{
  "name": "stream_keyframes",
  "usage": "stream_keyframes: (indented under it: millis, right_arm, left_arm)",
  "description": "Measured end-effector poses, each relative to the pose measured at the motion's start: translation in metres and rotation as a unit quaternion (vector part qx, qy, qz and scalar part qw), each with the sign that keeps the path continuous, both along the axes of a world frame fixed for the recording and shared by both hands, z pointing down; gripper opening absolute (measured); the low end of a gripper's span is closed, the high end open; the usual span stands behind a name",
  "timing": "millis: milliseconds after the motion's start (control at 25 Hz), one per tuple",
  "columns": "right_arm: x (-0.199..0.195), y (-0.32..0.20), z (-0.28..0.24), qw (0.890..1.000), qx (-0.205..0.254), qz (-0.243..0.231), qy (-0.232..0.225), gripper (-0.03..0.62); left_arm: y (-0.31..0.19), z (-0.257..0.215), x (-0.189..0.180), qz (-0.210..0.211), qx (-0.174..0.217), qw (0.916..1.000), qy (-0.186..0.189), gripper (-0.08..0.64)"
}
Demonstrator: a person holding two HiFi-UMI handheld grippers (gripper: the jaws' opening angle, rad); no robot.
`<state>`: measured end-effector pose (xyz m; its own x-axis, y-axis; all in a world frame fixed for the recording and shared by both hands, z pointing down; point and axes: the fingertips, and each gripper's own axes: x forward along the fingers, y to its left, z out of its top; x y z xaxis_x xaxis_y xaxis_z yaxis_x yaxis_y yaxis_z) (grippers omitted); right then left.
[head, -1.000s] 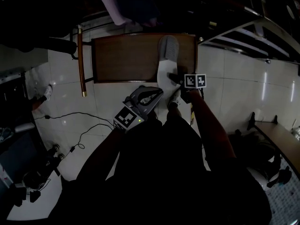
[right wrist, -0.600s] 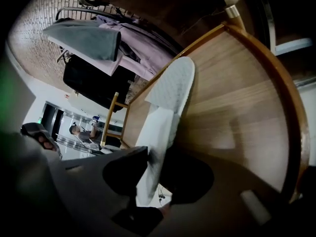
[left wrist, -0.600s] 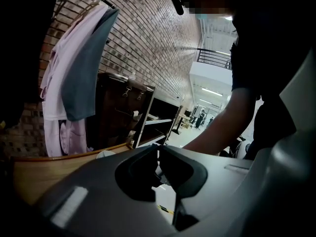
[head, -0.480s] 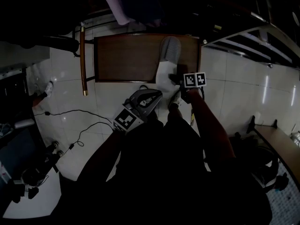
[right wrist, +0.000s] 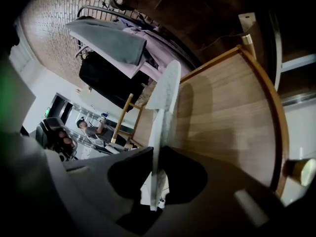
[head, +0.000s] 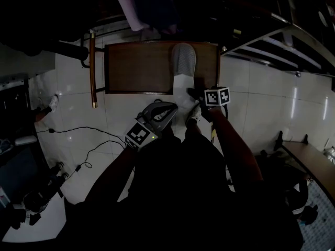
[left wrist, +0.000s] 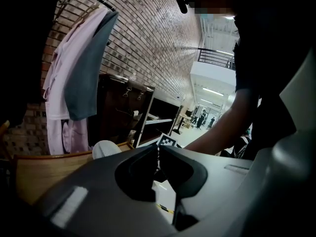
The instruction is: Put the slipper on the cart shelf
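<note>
- Over the cart shelf's [head: 136, 67] right end, head view shows the slipper [head: 183, 61].
- Right gripper view alone shows the right gripper's [right wrist: 157, 154] just-closing jaws pinching it.
- Before that shelf, the left gripper's [left wrist: 158, 152] jaws press together, empty.

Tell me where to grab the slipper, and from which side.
Take the heel end of the slipper, coming in from the near edge of the wooden shelf. The sole there is thin and flat and faces outward, while the bulky grey toe lies over the boards. The right hand-held gripper has just been closing and now pinches that heel across its thickness.
</note>
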<state>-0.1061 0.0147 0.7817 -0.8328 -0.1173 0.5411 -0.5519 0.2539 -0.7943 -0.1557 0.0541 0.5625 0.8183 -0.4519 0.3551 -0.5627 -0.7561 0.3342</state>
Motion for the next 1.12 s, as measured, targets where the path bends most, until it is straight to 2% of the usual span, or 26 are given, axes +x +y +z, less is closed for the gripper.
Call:
stream_keyframes:
  millis: [360,720,800,920,1120]
  right_arm:
    - [0.014,0.026,-0.068,0.998,0.049,0.017,-0.022,0.063]
    - [0.033,0.019,-0.197,0.983,0.164,0.058,-0.059,0.063]
    - [0.036,0.016,-0.225,0.975,0.203,0.060,-0.062,0.063]
    - [0.042,0.013,-0.258,0.958,0.273,0.063,-0.066,0.063]
    - [0.055,0.013,-0.303,0.928,0.363,0.068,-0.050,0.063]
  left_arm:
    - [0.024,-0.021,0.012,0.018,0.038,0.9991,0.002,0.014]
    - [0.027,-0.063,0.028,0.030,0.086,0.9957,0.017,0.014]
    - [0.025,-0.072,0.029,0.029,0.091,0.9953,0.018,0.014]
    - [0.021,-0.083,0.030,0.029,0.097,0.9948,0.016,0.014]
    - [0.009,-0.113,0.036,0.028,0.133,0.9904,0.025,0.014]
